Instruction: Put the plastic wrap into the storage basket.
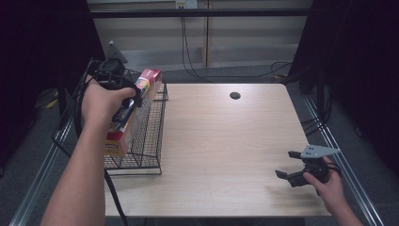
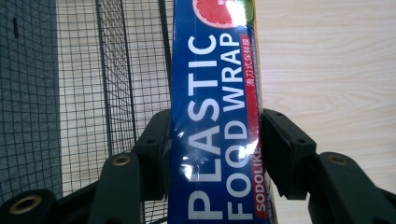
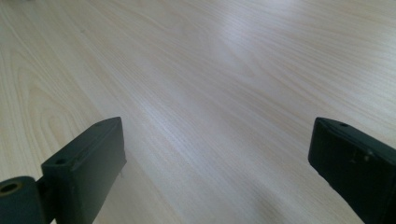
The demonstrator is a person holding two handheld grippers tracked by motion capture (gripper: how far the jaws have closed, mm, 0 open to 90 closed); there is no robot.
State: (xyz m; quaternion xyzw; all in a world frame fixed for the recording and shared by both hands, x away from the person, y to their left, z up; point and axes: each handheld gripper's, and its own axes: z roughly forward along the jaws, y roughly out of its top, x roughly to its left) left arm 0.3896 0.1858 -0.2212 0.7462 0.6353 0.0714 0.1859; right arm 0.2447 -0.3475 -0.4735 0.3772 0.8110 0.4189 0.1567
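Gripping the long blue cardboard box of plastic food wrap (image 2: 212, 140), my left gripper (image 2: 215, 149) has both black jaws pressed flat against the box's two narrow sides, clamped tight with no gap showing. From the high view I see the left hand (image 1: 101, 101) holding that gripper above the black wire mesh basket (image 1: 150, 141), which sits at the left edge of the pale wooden table (image 1: 226, 141). The box (image 1: 134, 110) runs lengthwise along the basket, its red end pointing toward the far side; I cannot tell whether it touches the mesh. The basket's right wall stands just beside the box, so room on that side is narrow.

My right gripper (image 1: 288, 165) hangs low near the table's right front corner, held in the right hand (image 1: 329, 183), its jaws spread wide apart and holding nothing. In the right gripper view, bare wood grain lies between the two jaws (image 3: 215, 154).

Between basket and right gripper, the tabletop lies open. A small dark round hole (image 1: 235, 95) sits near the far edge, well apart from both grippers.
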